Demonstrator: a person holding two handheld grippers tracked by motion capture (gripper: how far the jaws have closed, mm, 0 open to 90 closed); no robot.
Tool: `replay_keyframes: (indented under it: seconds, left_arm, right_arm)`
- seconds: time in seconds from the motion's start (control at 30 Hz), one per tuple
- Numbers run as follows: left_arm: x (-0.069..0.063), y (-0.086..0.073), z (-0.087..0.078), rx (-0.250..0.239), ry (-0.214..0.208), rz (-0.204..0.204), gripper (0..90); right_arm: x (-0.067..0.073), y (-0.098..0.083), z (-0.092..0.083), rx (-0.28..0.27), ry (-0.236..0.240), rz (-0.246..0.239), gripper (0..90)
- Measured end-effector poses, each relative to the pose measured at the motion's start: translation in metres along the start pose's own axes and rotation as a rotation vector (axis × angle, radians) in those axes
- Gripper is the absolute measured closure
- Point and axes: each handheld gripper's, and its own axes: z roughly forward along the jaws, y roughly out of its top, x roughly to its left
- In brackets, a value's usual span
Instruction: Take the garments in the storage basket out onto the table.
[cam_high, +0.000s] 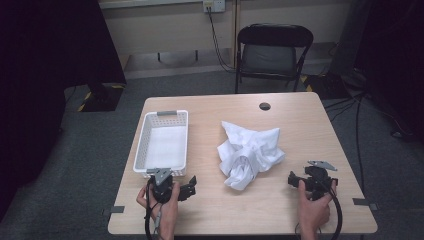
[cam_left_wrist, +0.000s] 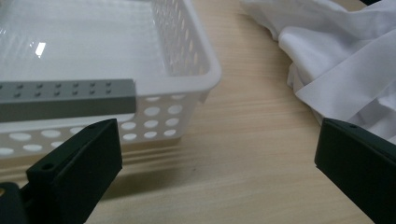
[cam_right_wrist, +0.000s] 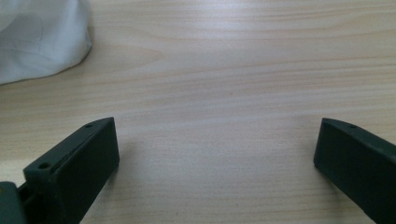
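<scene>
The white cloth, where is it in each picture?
High view: the crumpled white cloth lies mid-table, right of the white basket.
Left gripper view: the white cloth is at the upper right, with the basket at the upper left.
Right gripper view: a bit of the white cloth is in the upper left corner.
Shared landmark: the wooden table.

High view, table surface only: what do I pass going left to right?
White perforated basket with the left gripper at its near end, then the crumpled white cloth, then the right gripper near the table's right edge.
</scene>
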Motion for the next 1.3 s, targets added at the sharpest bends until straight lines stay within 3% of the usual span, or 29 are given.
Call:
replay_keyframes:
  seconds: [0.37,0.67,1.07,1.17,1.3]
  left_arm:
    - [0.009,-0.017,0.013,0.080,0.022,-0.008,0.2]
    - [0.011,-0.023,0.019,0.114,0.066,0.001,0.2]
    - [0.010,-0.024,0.024,0.131,0.102,0.023,0.2]
    - [0.011,-0.023,0.025,0.124,0.115,0.007,0.1]
    - [0.008,-0.023,0.026,0.139,0.135,0.029,0.1]
  right_arm:
    - [0.000,0.000,0.000,0.000,0.000,0.000,0.0]
    - [0.000,0.000,0.000,0.000,0.000,0.000,0.0]
    - [0.000,0.000,0.000,0.000,0.000,0.000,0.0]
    - [0.000,0.000,0.000,0.000,0.000,0.000,0.0]
    - [0.000,0.000,0.000,0.000,0.000,0.000,0.0]
